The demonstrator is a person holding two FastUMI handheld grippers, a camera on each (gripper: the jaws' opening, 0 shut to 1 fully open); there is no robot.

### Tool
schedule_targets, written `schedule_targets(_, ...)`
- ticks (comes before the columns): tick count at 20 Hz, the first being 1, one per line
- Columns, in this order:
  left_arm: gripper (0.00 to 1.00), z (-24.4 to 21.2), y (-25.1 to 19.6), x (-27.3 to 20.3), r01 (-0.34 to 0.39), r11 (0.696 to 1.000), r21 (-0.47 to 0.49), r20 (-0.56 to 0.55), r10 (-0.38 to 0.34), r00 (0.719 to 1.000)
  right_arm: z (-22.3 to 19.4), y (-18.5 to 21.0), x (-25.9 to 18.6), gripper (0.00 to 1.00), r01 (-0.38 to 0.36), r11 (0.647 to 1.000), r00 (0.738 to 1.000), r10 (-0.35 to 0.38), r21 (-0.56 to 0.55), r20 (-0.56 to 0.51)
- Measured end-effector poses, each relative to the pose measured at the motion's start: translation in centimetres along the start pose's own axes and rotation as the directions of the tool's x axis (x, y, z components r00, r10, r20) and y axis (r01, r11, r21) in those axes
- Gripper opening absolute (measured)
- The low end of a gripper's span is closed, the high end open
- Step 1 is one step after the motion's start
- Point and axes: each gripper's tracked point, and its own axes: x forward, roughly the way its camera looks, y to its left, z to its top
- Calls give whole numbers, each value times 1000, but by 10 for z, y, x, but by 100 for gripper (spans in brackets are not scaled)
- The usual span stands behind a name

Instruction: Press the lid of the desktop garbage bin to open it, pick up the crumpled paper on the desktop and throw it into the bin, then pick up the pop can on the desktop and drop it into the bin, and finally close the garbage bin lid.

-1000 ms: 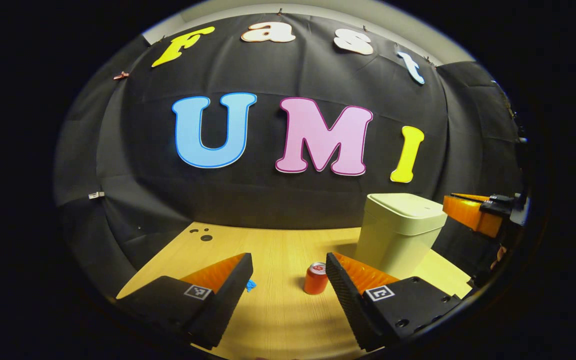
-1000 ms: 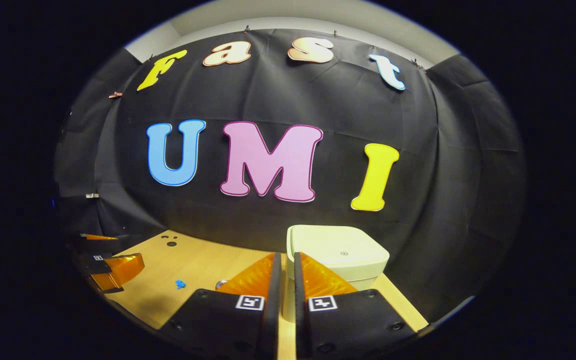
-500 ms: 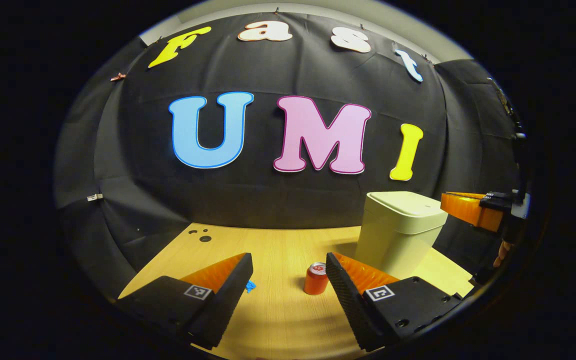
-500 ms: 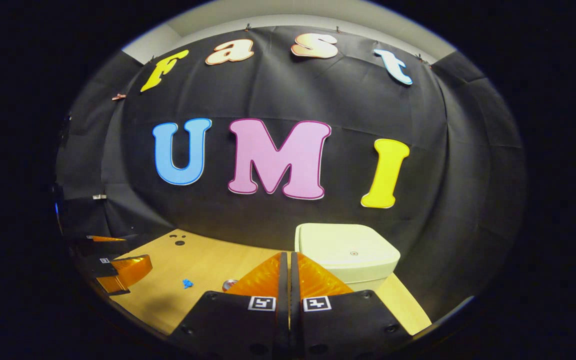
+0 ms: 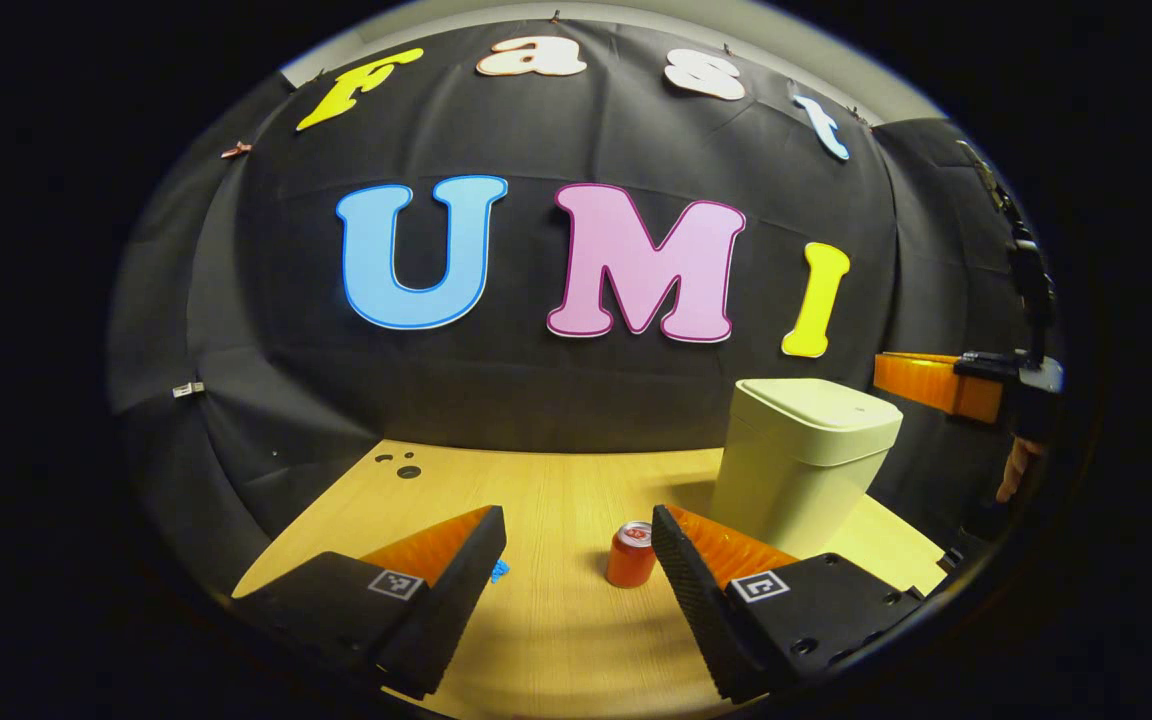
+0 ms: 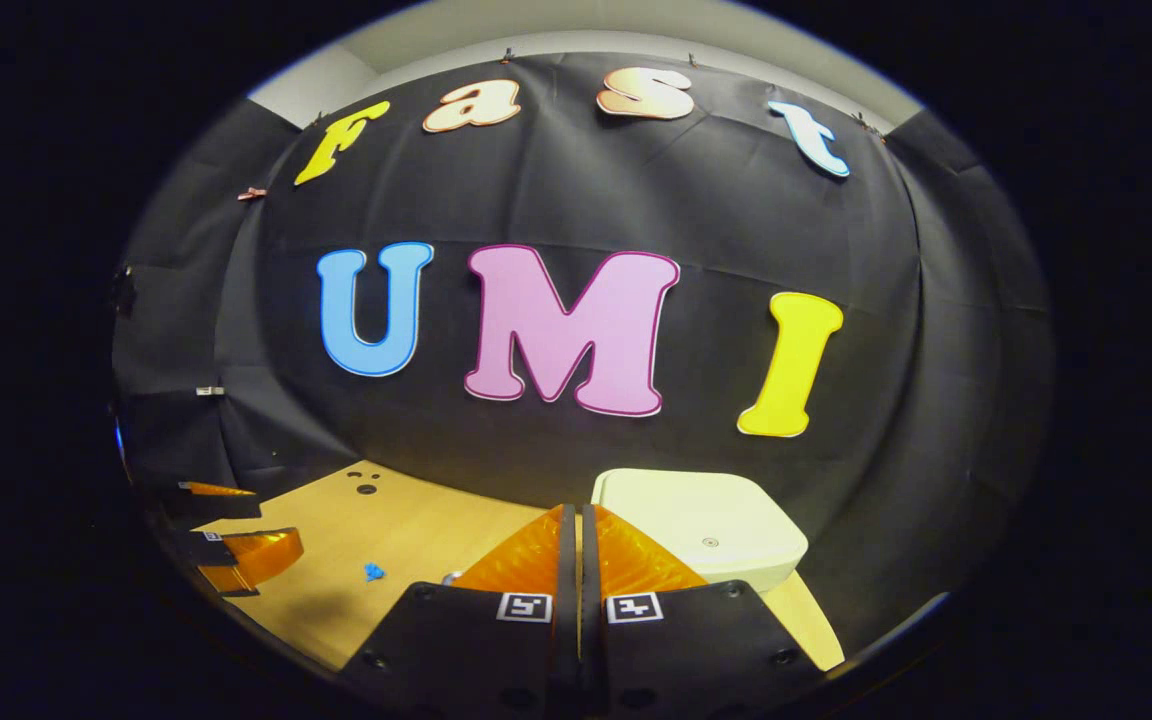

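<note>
The bin point(image 5: 801, 455) stands at 3 o'clock on the bench point(image 5: 556, 620), lid shut; its stiff plastic lid probably needs a firm press on top. Right gripper point(image 6: 578, 545) fingers closed together, empty; left gripper point(image 5: 576, 560) fingers wide. The can point(image 5: 630, 556) looks light, maybe slippery.

I saw a tabletop point(image 5: 556, 620) of pale wood grain with a soft sheen, a bin point(image 5: 796, 470) of smooth matt plastic, a glossy metal can point(image 5: 630, 556), and a matt black cloth wall point(image 5: 536, 390).
</note>
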Motion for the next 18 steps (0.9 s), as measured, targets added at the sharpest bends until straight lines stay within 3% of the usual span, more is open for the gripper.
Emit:
schedule_targets(7,96,-6,6,8,-20,1000,-9,-27,20,999,0,-45,27,5,77,997,997,-77,13,-13)
schedule_targets(18,96,-18,16,21,-52,998,-36,-75,49,996,-64,-102,59,5,186,978,963,-162,97,-218)
